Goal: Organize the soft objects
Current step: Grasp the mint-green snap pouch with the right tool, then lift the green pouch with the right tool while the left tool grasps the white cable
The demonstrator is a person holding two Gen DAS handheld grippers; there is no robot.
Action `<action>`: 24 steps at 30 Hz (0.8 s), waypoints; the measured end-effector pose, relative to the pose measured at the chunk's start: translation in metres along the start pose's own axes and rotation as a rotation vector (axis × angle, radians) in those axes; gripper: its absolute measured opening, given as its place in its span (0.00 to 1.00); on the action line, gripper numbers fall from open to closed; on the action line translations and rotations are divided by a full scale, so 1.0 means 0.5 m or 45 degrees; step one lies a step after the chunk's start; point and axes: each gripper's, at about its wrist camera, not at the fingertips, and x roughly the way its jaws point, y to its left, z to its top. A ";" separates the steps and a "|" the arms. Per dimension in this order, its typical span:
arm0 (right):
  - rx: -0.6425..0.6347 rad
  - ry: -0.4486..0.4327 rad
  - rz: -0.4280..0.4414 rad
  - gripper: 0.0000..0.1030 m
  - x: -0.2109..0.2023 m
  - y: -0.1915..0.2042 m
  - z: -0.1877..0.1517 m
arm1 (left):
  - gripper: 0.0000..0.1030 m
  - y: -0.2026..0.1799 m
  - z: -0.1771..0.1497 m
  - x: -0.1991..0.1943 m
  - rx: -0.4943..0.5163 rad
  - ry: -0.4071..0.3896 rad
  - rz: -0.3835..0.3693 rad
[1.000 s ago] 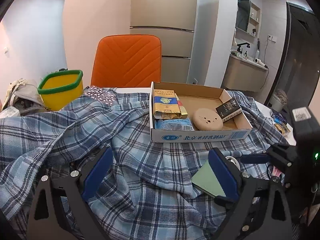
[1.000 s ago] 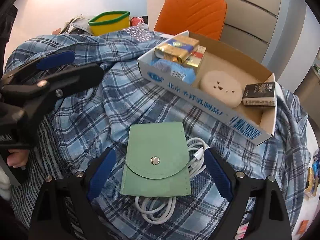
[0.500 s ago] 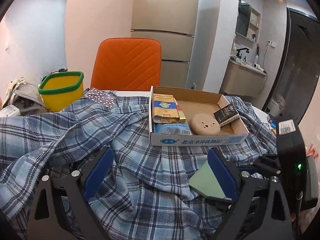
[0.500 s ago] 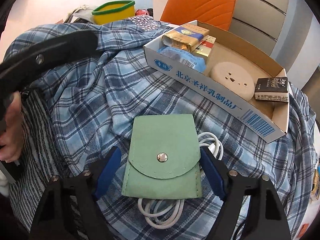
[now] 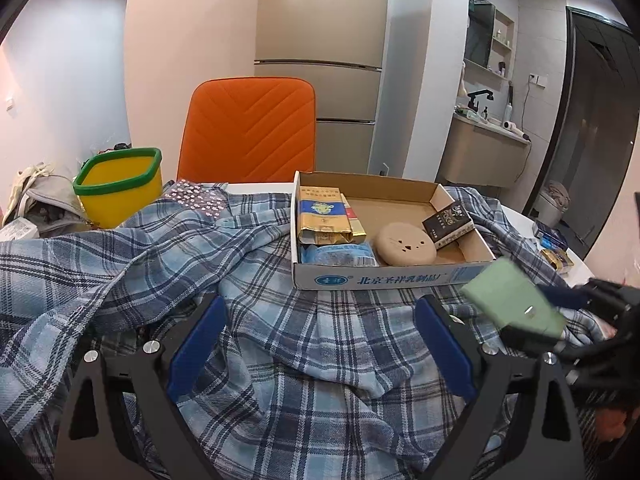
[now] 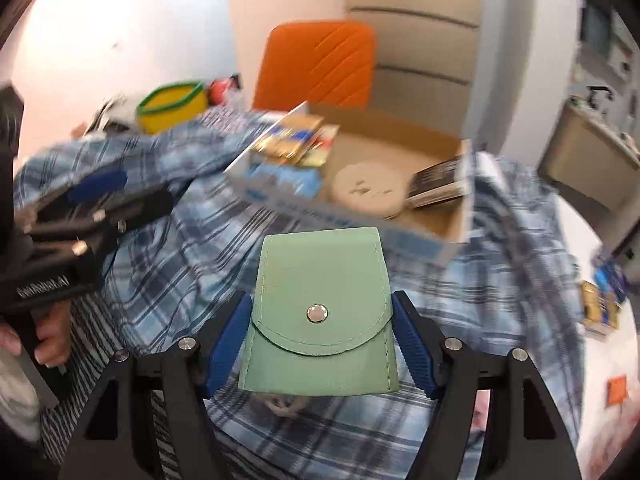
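**Pouch pinched and lifted off the shirt**

The biggest thing under me is the plaid shirt point(image 6: 168, 248), rumpled over the whole table. A second ago the green pouch point(image 6: 320, 312) lay flat on it with a white cable coiled beneath; my right gripper point(image 6: 320, 340) has since closed in from a wide spread, and its blue pads now press both side edges of the pouch. The pouch is up off the cloth, tilted, and hangs in front of the near wall of the box point(image 6: 452, 240). I judge the pick done and the placing still ahead. A pale loop showing just under the pouch may be the cable; I cannot tell.

My left gripper point(image 5: 320, 344) has stayed low over the shirt, jaws spread, nothing between them.

Room: the box floor is bare between the round puff point(image 5: 406, 244) and the back wall, and that is the only clear spot inside. The near wall stands between pouch and floor, so I would need to clear it. The black packet point(image 5: 448, 220) leans at the right end.
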 end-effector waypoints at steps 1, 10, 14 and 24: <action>0.016 -0.016 -0.020 0.70 -0.008 -0.008 0.002 | 0.92 -0.001 0.000 -0.002 0.004 -0.002 -0.007; 0.156 -0.202 -0.233 0.70 -0.098 -0.055 -0.016 | 0.92 -0.056 -0.010 0.000 0.115 0.082 -0.049; 0.211 -0.284 -0.346 0.71 -0.122 -0.067 -0.035 | 0.87 -0.073 -0.012 0.005 0.117 0.154 -0.098; 0.302 -0.374 -0.408 0.71 -0.141 -0.099 -0.067 | 0.50 -0.103 -0.005 0.055 -0.006 0.427 -0.275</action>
